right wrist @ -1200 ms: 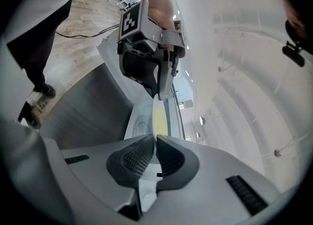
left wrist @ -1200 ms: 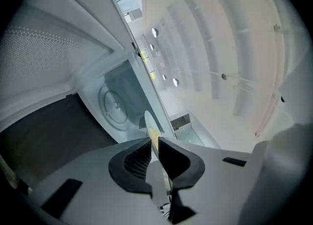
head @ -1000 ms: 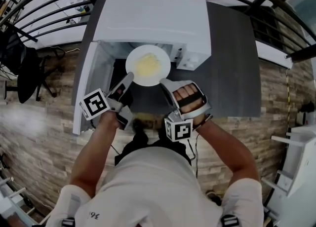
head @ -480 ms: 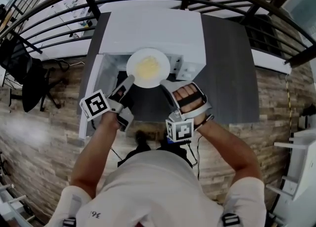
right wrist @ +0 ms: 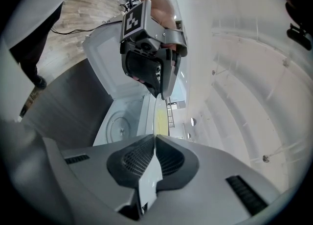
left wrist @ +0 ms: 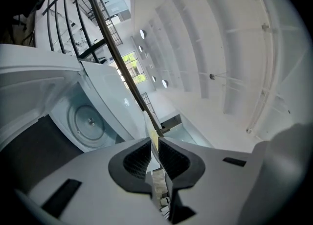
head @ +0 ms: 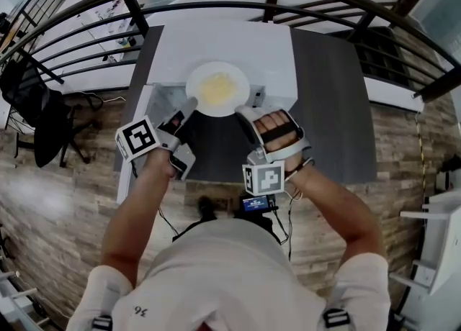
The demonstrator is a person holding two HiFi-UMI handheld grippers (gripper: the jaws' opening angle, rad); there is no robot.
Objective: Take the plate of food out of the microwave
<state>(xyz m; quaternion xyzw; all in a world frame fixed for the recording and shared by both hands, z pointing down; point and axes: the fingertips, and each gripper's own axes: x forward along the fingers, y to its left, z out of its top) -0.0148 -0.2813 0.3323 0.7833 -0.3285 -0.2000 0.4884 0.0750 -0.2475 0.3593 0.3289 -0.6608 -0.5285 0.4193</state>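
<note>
Plate of food, a round white dish with a yellow heap on it (head: pixel 217 90), is out of the boxy white microwave (head: pixel 223 38), in front of its open mouth; in the head view it overlaps the microwave's front top edge. Nearest the person, the left gripper (head: pixel 189 106) has its fingers pinched to a sliver on the plate's near-left rim. The right gripper (head: pixel 242 112) is clamped the same way on the near-right rim. Each gripper view shows the thin rim edge-on between the ribbed pads. The plate therefore lies wholly beyond the fingers, on the microwave side, carried from its near edge with both hands equally close. Behind it the round turntable (left wrist: pixel 88 121) sits bare inside the microwave. The next move is probably a draw away from the microwave, over the dark grey desk (head: pixel 331 106) in front of it, with both grips kept level.
</note>
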